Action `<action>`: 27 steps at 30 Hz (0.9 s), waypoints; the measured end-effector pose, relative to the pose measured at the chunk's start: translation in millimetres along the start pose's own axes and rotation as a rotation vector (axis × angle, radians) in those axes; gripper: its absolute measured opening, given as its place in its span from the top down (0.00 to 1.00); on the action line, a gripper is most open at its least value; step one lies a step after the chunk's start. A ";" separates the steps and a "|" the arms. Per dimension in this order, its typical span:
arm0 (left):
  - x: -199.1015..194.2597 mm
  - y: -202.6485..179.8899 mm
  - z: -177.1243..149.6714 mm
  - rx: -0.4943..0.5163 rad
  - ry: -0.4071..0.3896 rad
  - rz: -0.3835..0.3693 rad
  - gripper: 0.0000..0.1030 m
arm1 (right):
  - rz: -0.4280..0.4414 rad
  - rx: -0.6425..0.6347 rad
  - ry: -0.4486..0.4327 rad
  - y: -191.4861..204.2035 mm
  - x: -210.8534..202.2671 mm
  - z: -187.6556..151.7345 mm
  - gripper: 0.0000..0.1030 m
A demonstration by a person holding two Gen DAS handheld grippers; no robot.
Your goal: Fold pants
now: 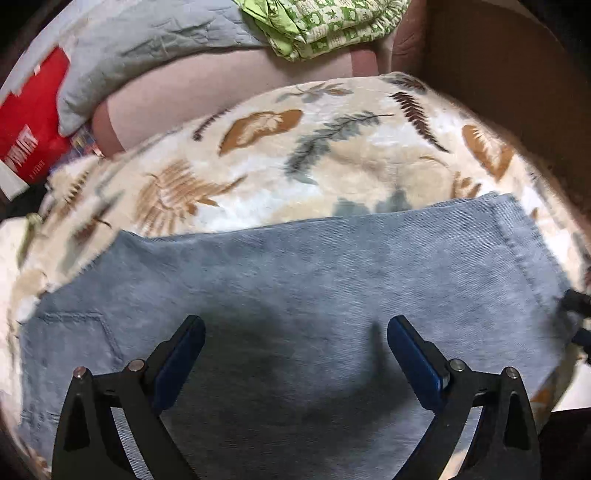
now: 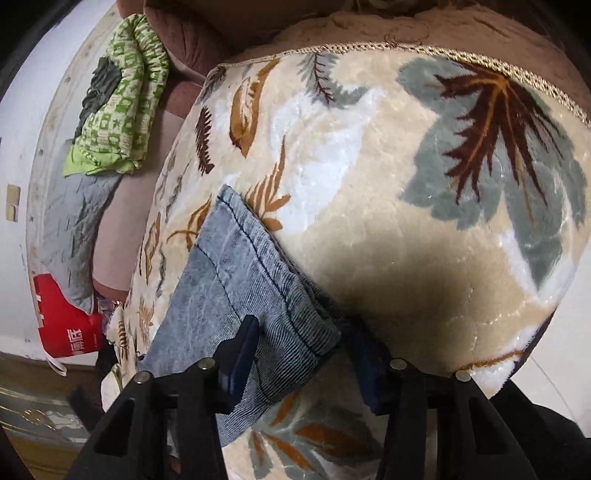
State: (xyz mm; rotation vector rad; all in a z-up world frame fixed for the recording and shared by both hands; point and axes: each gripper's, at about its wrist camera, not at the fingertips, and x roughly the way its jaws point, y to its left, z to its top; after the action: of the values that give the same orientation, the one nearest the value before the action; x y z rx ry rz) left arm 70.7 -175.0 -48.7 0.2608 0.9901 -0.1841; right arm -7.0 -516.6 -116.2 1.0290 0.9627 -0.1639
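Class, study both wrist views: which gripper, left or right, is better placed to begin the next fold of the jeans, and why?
Probably the right gripper: the hem end of the jeans lies between its fingers, ready to pinch. The left gripper is open over the flat middle, no edge between its fingers.

Leaf-patterned plush blanket point(image 1: 332, 162) as the working surface — folded blue denim pants point(image 1: 295, 280) lying flat on it

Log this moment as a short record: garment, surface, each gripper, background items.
garment: blue denim pants, lying flat, hem end towards the right gripper
surface: leaf-print blanket
left gripper: open above the denim, nothing between its fingers
right gripper: hem corner between its fingers, pads apparently not pressing
background: green patterned cloth, grey quilted pillow, red bag
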 end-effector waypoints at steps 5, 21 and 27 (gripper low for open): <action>24.7 -0.9 -7.4 0.022 0.059 0.029 0.00 | -0.027 -0.044 0.004 4.7 4.0 1.4 0.49; 27.1 11.7 -9.3 0.048 0.082 0.064 0.00 | -0.090 -0.292 -0.115 60.0 -27.1 -11.8 0.83; -0.8 71.0 -15.2 -0.160 0.050 -0.092 0.01 | 0.011 -0.578 -0.192 160.8 -53.7 -69.9 0.83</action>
State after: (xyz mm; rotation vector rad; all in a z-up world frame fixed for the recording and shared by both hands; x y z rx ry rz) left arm 77.4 -102.7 -46.5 0.0741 1.0611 -0.1819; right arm 4.5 -390.9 16.9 0.4756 0.7634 0.0281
